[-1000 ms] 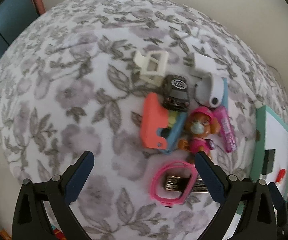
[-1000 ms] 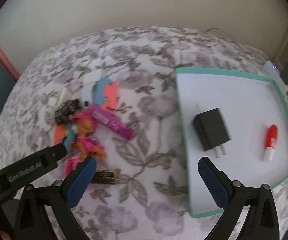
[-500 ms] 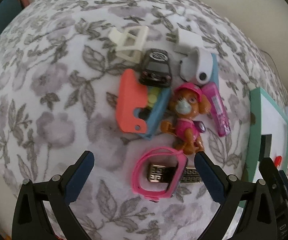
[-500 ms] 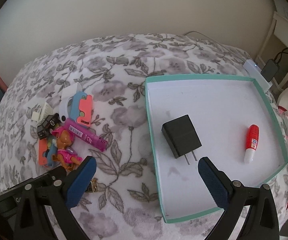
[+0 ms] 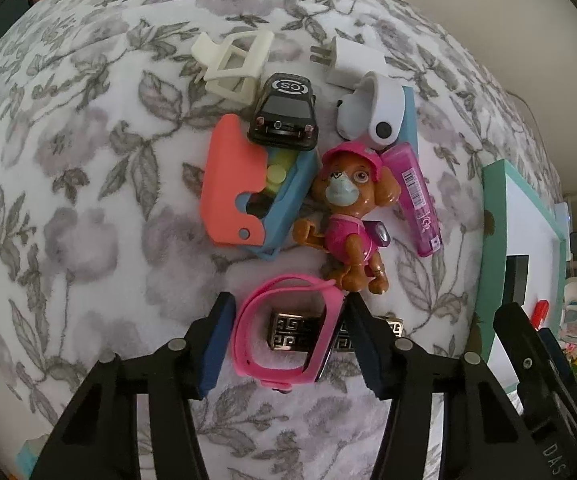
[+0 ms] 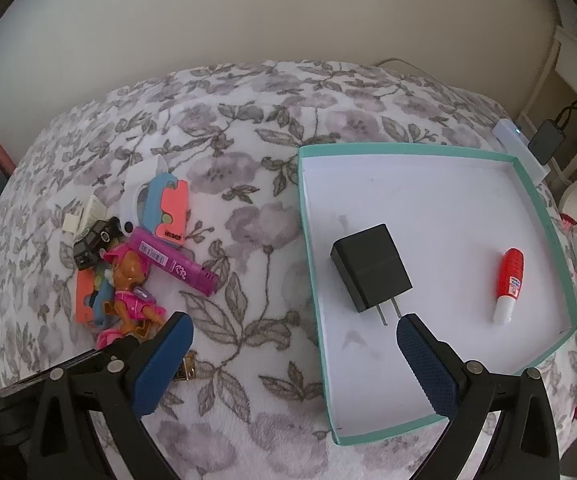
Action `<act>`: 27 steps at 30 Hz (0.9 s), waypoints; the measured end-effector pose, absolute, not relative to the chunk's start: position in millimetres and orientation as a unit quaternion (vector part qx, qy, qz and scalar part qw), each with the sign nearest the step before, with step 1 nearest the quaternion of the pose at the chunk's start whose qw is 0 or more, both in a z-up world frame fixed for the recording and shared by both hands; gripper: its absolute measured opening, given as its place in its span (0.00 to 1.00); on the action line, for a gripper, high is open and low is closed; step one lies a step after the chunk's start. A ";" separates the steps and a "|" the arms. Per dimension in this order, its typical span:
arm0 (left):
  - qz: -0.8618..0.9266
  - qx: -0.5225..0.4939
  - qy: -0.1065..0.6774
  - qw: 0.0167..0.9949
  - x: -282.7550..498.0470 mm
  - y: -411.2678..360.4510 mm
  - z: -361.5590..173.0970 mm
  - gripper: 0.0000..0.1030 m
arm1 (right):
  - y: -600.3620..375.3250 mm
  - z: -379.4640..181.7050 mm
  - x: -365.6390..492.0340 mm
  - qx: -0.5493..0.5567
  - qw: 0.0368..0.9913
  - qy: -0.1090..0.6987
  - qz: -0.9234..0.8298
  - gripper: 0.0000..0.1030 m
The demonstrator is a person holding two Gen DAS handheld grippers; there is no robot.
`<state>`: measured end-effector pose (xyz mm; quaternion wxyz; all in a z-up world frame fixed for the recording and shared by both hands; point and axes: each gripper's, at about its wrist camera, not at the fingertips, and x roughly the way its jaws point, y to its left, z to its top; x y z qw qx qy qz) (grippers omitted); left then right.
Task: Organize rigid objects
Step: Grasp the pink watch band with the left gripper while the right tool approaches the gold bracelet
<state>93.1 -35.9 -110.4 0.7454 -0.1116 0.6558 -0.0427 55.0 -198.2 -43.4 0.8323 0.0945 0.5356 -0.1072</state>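
My left gripper [image 5: 290,312] points down over a pink wrist band [image 5: 248,344] lying on the floral cloth. Its jaws are closing, and both pads touch the band's sides. A patterned metal clasp [image 5: 292,330] lies inside and under the band. Just beyond are a toy dog in pink [image 5: 348,216], a black toy car [image 5: 284,116] and a coral and blue case [image 5: 228,192]. My right gripper [image 6: 294,322] stands open with nothing in it, over the left rim of the teal tray [image 6: 308,240]. The tray holds a black charger [image 6: 370,266] and a red and white tube [image 6: 508,284].
A magenta tube [image 5: 416,200], a white round gadget [image 5: 372,116], a white plug [image 5: 352,60] and a cream clip [image 5: 232,64] crowd the far side of the pile. Cables and clutter [image 6: 548,140] lie past the tray on the right.
The left gripper came down closer to the pile and its jaws closed from wide apart onto the pink band. The right gripper's view shifted so the tray sits more centred.
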 end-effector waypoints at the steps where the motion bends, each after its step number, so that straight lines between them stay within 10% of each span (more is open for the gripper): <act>1: -0.042 -0.115 0.656 0.745 93.3 -35.5 -110.0 0.56 | -196.9 -43.8 55.3 0.093 0.832 0.537 -0.106 1.00; 27: 0.151 -0.143 0.616 0.760 87.6 76.0 -103.7 0.56 | -118.6 -82.3 67.6 0.077 0.802 0.592 0.014 1.00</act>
